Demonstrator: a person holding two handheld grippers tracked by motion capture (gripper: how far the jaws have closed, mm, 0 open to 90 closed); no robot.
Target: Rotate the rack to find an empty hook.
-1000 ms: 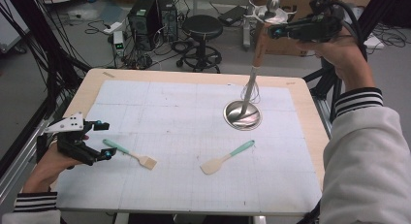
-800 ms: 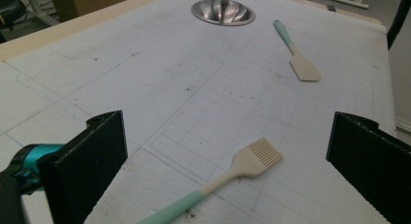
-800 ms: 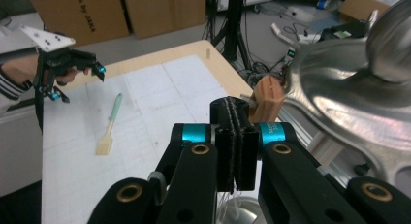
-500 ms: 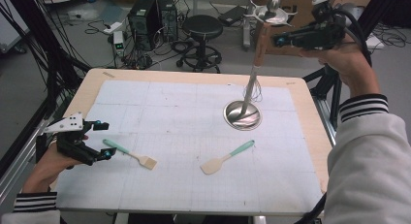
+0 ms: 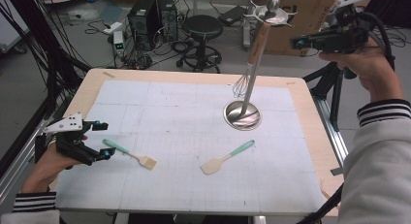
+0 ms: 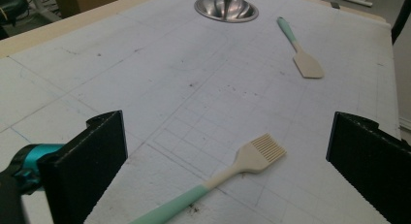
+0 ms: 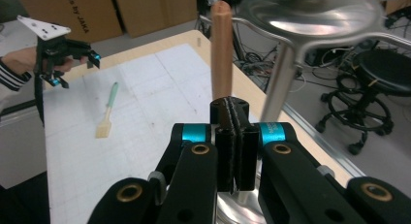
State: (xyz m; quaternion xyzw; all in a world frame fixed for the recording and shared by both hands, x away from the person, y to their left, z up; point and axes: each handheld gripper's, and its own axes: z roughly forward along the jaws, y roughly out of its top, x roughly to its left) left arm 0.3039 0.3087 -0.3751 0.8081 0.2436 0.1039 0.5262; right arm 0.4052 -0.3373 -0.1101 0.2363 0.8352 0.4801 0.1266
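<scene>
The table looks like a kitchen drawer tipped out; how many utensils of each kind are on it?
Pastry brush: 1
Spatula: 1
Whisk, standing in the bowl: 1
Metal bowl: 1
Total: 4

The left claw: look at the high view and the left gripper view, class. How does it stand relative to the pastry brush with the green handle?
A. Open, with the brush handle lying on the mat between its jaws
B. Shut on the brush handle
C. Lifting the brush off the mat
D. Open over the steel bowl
A: the left claw stands wide open, and the pastry brush lies flat on the mat, untouched by either jaw.
</scene>
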